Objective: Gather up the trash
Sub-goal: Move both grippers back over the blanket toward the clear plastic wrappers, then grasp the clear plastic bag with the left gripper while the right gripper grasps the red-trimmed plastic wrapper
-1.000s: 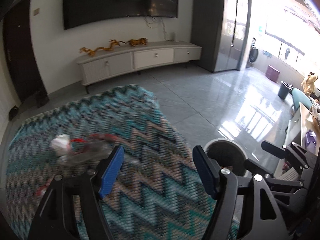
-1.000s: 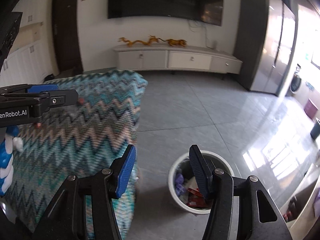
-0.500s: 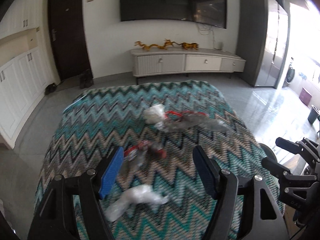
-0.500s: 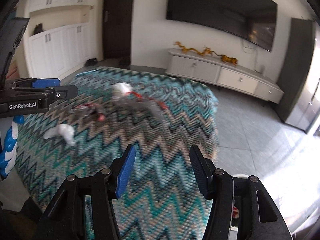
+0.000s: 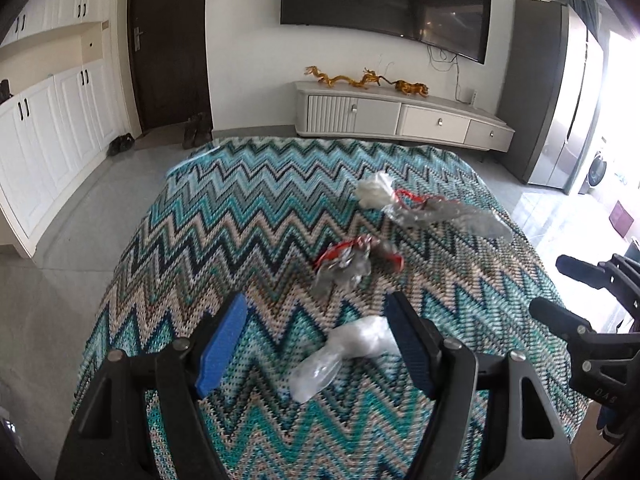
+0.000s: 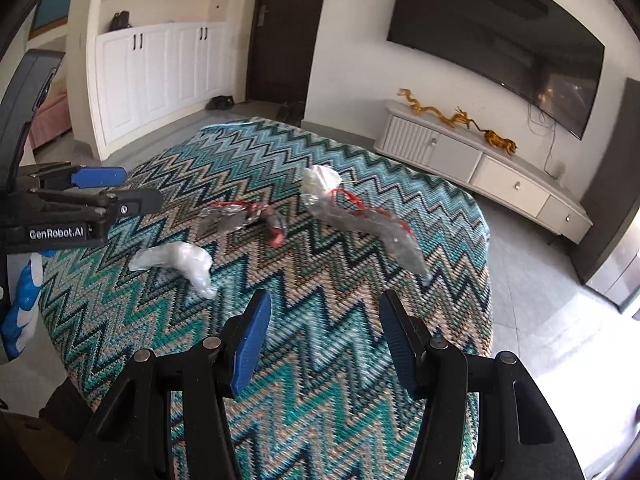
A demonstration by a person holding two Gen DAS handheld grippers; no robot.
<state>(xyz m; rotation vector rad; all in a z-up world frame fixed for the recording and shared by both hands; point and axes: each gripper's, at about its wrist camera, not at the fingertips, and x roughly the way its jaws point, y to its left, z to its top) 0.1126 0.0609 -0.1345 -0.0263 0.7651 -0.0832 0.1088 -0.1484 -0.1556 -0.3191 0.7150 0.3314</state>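
Nearby, crumpled clear plastic wrapper [image 5: 344, 356] on the zigzag cloth [image 5: 240, 232], both tools [image 5: 316, 344] [image 6: 324, 332] spread, empty.

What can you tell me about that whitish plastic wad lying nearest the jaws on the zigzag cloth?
The wad is a crumpled piece of thin, clear-to-white plastic film, like a twisted bag. It is long and bent, thicker at one end and tapering to a flattened tail. It lies loose on the cloth, apart from the other wrappers. In the left view it sits low between the open jaws of the left gripper, partly behind the right-hand one; nothing grips it.
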